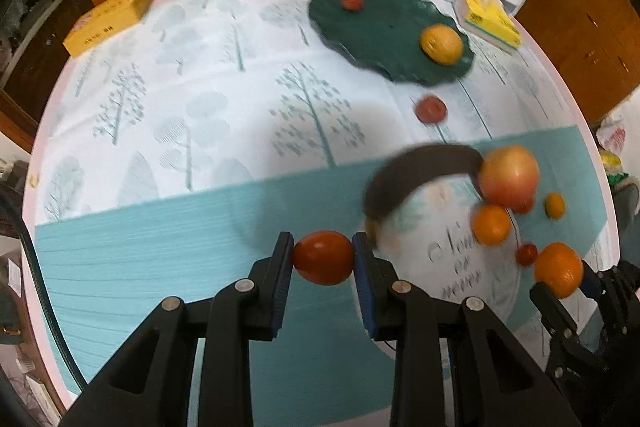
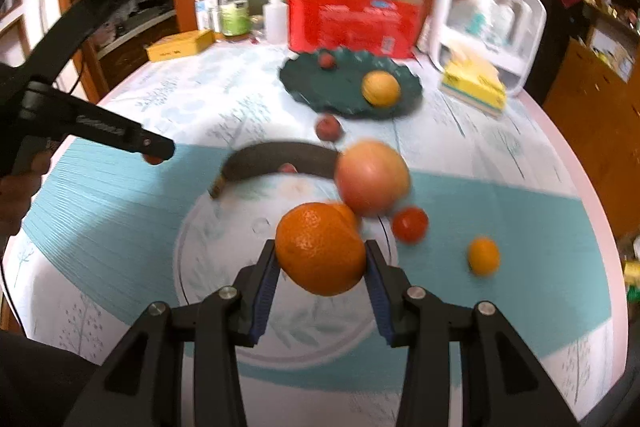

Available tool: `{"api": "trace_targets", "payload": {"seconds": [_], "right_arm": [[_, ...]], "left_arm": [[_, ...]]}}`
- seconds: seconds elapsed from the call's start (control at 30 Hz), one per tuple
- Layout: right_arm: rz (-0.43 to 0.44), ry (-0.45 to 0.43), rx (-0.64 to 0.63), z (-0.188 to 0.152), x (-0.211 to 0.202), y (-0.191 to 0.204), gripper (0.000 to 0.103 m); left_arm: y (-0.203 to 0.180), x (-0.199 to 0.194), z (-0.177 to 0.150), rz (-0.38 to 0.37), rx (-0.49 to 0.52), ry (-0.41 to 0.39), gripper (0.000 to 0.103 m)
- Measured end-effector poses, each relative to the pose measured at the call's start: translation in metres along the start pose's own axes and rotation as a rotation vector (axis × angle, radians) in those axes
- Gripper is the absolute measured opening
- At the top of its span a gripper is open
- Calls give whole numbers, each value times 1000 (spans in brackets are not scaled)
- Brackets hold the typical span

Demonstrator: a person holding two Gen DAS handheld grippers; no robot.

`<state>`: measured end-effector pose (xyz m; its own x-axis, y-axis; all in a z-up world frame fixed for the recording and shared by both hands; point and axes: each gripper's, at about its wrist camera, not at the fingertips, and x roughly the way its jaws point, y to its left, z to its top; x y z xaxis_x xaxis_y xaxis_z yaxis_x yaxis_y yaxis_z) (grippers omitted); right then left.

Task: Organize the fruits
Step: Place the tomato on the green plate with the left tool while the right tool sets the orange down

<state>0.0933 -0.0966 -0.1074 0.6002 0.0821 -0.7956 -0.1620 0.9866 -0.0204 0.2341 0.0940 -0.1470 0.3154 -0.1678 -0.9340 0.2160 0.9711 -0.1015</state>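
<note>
Blue-padded fingers of the left tool clamp a small red tomato above the teal band of the surface. Right tool grips a large orange over the white plate. On or beside that plate: a dark banana, an apple, a second tomato. A small orange lies on the cloth just beside the plate. Farther back, the green plate carries a yellow-orange fruit and a small red fruit.
</note>
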Motion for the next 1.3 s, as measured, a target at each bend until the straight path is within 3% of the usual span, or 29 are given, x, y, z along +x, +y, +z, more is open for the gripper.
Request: {"api": "trace_targets", "payload": {"seconds": [0.43, 0.77, 0.97, 1.3], "right_arm": [[44, -95, -95, 84, 26, 18, 42], [57, -136, -129, 137, 64, 13, 42], [50, -102, -95, 149, 93, -3, 42], [45, 20, 23, 138, 143, -40, 42]], "left_arm": [[18, -2, 77, 11, 9, -92, 28], [1, 0, 144, 4, 73, -171, 28], [-14, 21, 168, -21, 93, -169, 28], [-40, 78, 176, -118, 121, -81, 28]]}}
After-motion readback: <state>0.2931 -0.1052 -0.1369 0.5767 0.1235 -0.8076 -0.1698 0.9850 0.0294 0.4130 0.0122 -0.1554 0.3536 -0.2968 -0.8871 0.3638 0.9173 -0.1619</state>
